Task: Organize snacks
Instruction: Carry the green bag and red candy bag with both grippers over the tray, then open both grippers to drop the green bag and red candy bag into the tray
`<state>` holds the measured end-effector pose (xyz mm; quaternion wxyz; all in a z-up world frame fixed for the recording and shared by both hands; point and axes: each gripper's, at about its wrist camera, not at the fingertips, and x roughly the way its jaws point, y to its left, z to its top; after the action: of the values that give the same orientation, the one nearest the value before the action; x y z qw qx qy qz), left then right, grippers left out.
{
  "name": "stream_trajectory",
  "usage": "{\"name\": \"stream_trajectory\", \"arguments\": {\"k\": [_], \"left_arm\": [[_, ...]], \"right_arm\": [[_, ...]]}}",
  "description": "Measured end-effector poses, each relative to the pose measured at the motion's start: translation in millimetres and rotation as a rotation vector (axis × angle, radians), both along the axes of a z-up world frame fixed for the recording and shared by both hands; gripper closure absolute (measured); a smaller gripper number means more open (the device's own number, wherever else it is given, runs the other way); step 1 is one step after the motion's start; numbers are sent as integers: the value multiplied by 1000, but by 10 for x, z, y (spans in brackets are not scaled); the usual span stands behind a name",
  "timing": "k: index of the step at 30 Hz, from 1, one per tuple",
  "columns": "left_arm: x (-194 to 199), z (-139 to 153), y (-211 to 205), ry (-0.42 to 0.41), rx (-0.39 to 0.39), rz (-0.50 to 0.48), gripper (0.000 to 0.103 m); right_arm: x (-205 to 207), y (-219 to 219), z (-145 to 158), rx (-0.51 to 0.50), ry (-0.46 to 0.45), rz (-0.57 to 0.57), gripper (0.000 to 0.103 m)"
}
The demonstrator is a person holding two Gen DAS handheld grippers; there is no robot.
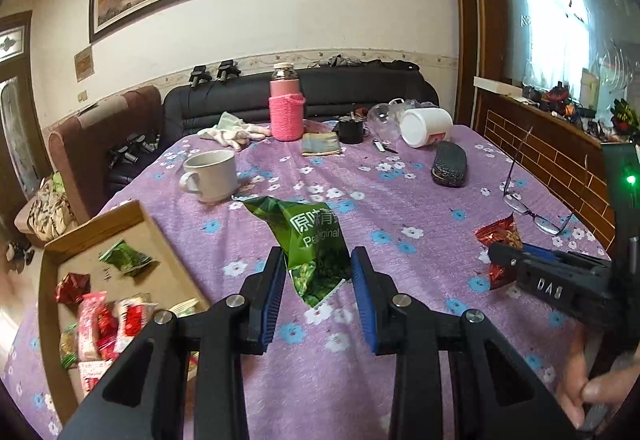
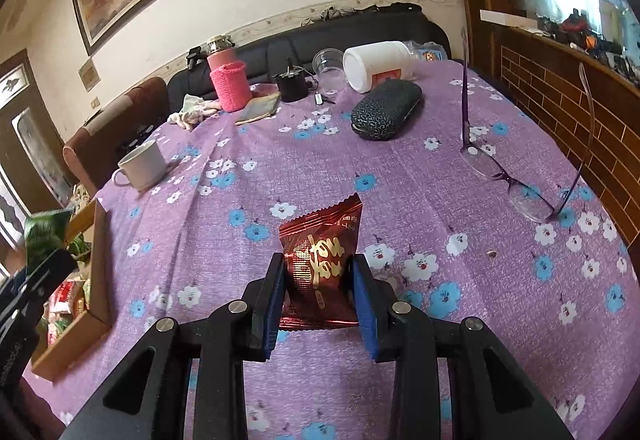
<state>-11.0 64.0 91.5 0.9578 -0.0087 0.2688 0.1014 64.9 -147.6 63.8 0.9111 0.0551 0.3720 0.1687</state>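
The left gripper (image 1: 318, 280) pinches a green snack packet (image 1: 310, 244) clear of the cloth; the right gripper (image 2: 318, 280) clamps a red snack packet (image 2: 322, 268). Step in hand: carrying. Next, each swings left to the cardboard box (image 1: 100, 224) and releases inside.

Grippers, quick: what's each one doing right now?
Left gripper: shut on the green snack packet, lifted off the table.
Right gripper: shut on the red snack packet.
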Motion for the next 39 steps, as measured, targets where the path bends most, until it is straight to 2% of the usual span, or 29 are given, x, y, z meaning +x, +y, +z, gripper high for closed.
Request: {"name": "stream_trajectory", "arguments": {"k": [7,11,18,23,27,29,39], "left_arm": [[-247,26,535,-14,-41,92,70],[-387,8,917,-15,-71,169,70],[-752,-45,1559,-27,-98,307,70],[-896,-173,1911,3,-118,388,70],[-917,-283,2079,29,-132,423,70],[-916,-331,2132,36,-149,427,70],[-875,-442,2219,51,-212,426,70]], "right_arm": [[-184,411,124,49,33,100,68],[-304,826,187,74,55,201,68],[-516,1637,298,61,57,372,68],[-595,2189,263,60,88,468,68],[-642,2567,215,33,97,517,67],[-617,2748,142,27,130,537,67],[-528,3193,-104,-1,194,566,67]]}}
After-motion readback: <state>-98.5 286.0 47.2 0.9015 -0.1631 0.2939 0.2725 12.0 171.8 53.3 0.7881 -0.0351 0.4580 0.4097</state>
